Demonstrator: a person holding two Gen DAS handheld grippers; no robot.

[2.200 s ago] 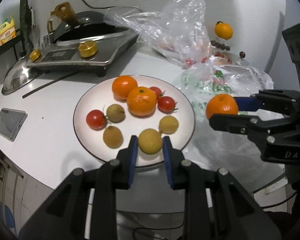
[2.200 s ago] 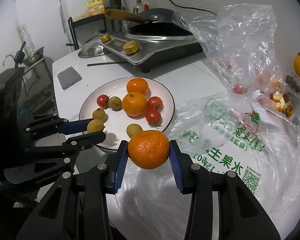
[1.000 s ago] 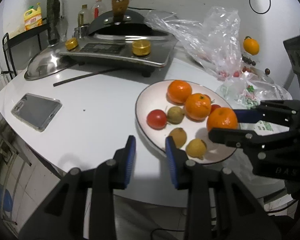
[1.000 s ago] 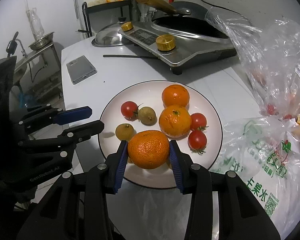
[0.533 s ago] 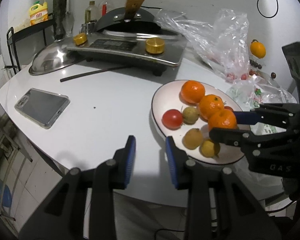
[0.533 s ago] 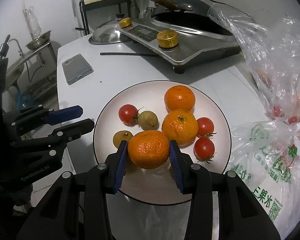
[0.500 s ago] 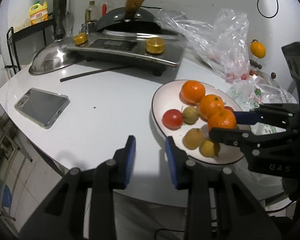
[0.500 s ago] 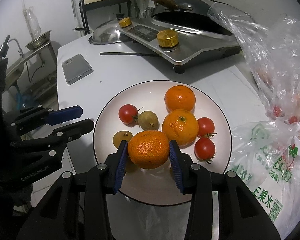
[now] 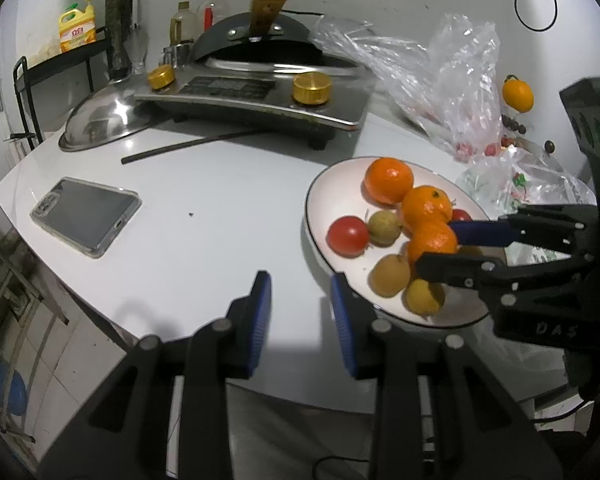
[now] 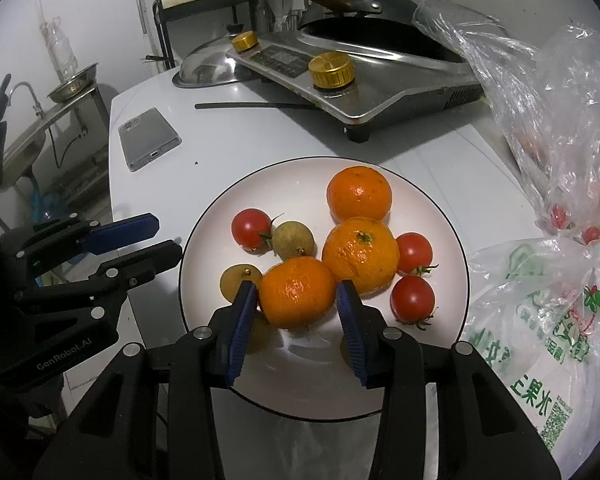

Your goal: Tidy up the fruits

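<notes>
Right gripper (image 10: 296, 304) is over the white round plate with a thin dark rim (image 10: 204, 236), low centre of the right wrist frame. The bumpy orange mandarin (image 10: 297, 293) sits between its blue pads. Left pad looks in contact; a thin gap shows at the right pad, so I can't tell if I'm clamped or just released. The mandarin is low on the plate, touching a larger mandarin with a green stem scar (image 10: 360, 255) up-right of it. A third mandarin (image 10: 359, 193) is further back, three red cherry tomatoes and small tan-green round fruits around them.

Left gripper (image 9: 300, 308) hangs over the white tabletop (image 9: 204, 216), bottom centre of the left wrist frame, fingers apart, nothing between them, just left of the plate rim.

Grey smartphone in a clear case (image 9: 86, 215) at mid-left.
</notes>
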